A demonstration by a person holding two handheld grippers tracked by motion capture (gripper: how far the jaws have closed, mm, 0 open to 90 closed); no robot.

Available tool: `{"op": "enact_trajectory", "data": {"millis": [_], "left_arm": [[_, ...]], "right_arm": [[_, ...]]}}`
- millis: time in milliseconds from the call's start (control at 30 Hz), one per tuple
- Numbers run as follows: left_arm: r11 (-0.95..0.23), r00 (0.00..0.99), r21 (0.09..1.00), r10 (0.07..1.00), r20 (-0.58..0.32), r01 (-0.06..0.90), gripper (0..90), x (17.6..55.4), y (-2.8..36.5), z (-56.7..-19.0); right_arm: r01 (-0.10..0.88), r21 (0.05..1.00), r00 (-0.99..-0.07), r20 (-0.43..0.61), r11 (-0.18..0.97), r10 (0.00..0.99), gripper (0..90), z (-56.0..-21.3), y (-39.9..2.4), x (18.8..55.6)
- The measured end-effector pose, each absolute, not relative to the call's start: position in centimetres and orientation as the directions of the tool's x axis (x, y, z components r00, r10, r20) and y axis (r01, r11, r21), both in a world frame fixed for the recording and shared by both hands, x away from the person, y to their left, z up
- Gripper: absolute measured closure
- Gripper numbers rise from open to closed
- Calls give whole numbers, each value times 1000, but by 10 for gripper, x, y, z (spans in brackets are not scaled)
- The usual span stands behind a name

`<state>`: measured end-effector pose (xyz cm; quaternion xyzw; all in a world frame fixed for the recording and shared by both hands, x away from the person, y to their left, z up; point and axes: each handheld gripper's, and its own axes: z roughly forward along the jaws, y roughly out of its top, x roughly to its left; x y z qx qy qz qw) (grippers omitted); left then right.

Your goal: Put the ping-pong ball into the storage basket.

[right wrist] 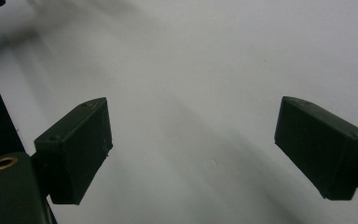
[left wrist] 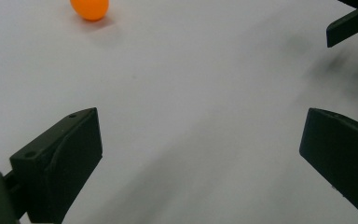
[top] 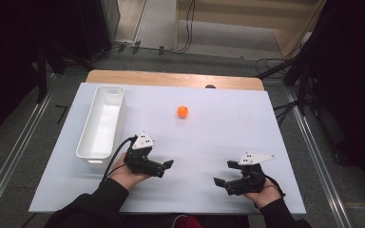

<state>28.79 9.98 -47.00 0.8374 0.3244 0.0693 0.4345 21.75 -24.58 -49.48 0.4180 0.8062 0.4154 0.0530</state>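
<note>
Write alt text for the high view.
A person holds the left claw and right claw, both open and empty, low over a white table. An orange ball lies beyond them, with a long white bin at the table's left.

A white board is covering most of a wooden table, whose far edge is showing beyond it. Grey floor is surrounding the table, cables are trailing behind it, and dark curtains are hanging beside it.
</note>
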Motion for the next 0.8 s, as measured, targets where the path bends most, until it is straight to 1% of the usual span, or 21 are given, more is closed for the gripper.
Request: {"op": "enact_trajectory", "data": {"millis": [367, 533, 800], "left_arm": [[-406, 777, 775, 607, -168, 485, 0, 296, 97, -469], [-445, 794, 768, 593, -134, 461, 0, 297, 93, -468], [-432, 785, 773, 604, -135, 465, 0, 304, 90, -466]], "right_arm": [[627, 718, -643, 257, 303, 722, 98, -495, -246, 218], [630, 716, -640, 260, 300, 723, 97, -495, -246, 217], [630, 715, -642, 259, 304, 721, 97, -494, -246, 217]]}}
